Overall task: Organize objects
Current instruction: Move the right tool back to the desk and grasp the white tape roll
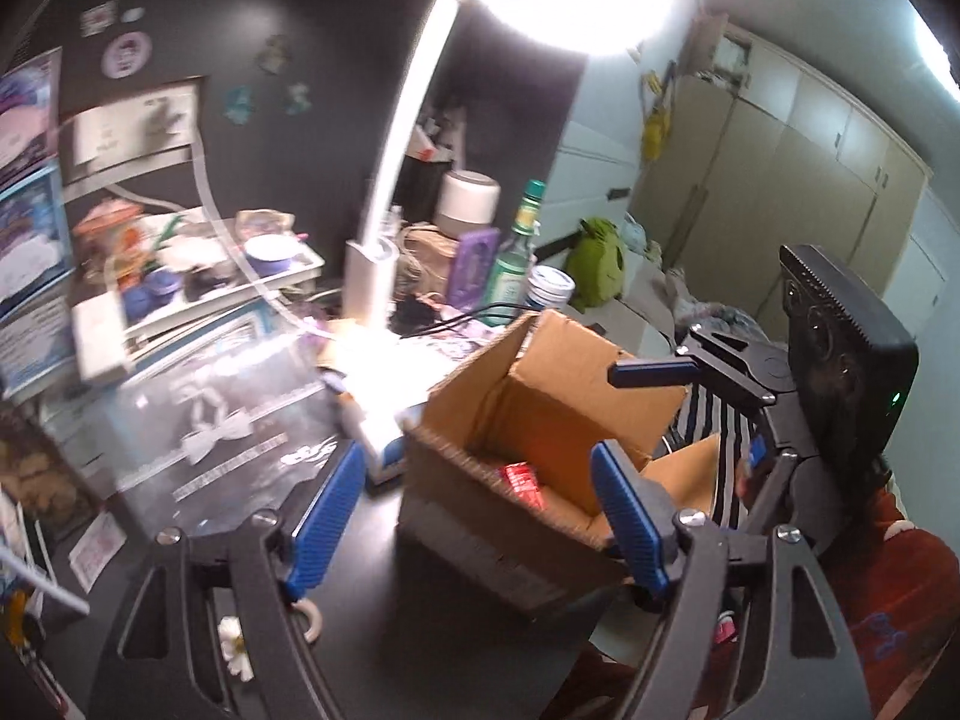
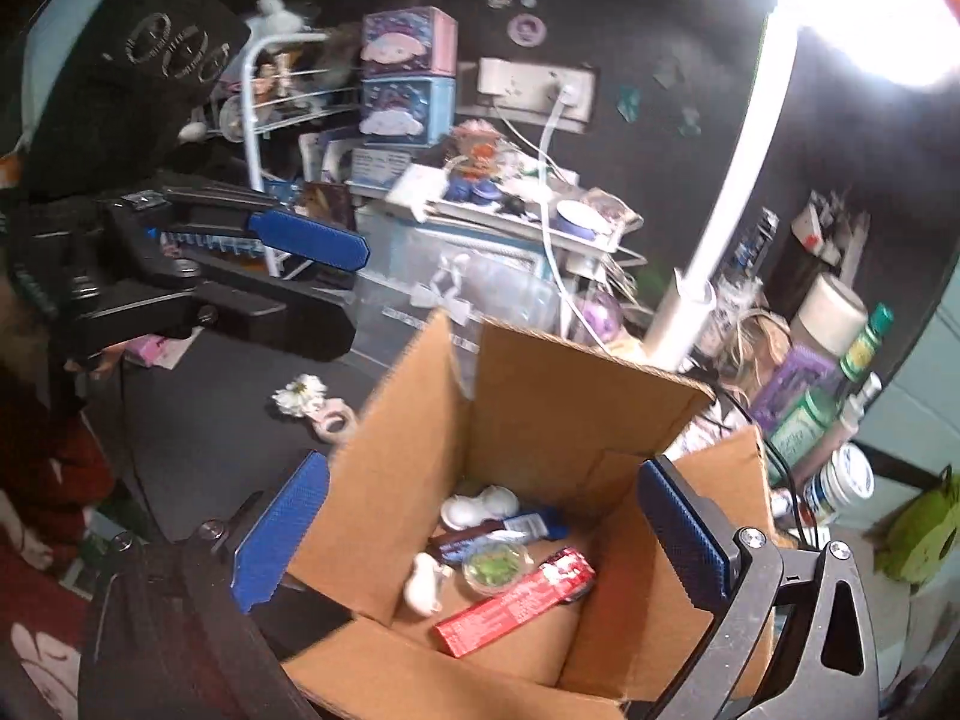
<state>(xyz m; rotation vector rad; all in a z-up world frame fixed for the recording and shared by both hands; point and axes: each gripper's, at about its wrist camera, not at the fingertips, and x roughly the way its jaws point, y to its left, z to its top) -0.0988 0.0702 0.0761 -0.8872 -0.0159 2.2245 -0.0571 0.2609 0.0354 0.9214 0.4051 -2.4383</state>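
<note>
Right wrist view: both grippers (image 2: pixel 480 534) (image 1: pixel 474 510) gape empty over the cardboard box (image 2: pixel 540 420), whose flap could snag a finger.

Both grippers — left (image 1: pixel 480 516), right (image 2: pixel 480 540) — fingers spread wide, empty.

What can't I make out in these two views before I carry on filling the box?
- Box contents, left wrist view: the near wall hides all but part of the red carton.
- Lettering on the red carton, right wrist view: too small and blurred.
- Shelf clutter, left wrist view: smeared by motion.
- Lamp head, both views: washed out by glare.
</note>
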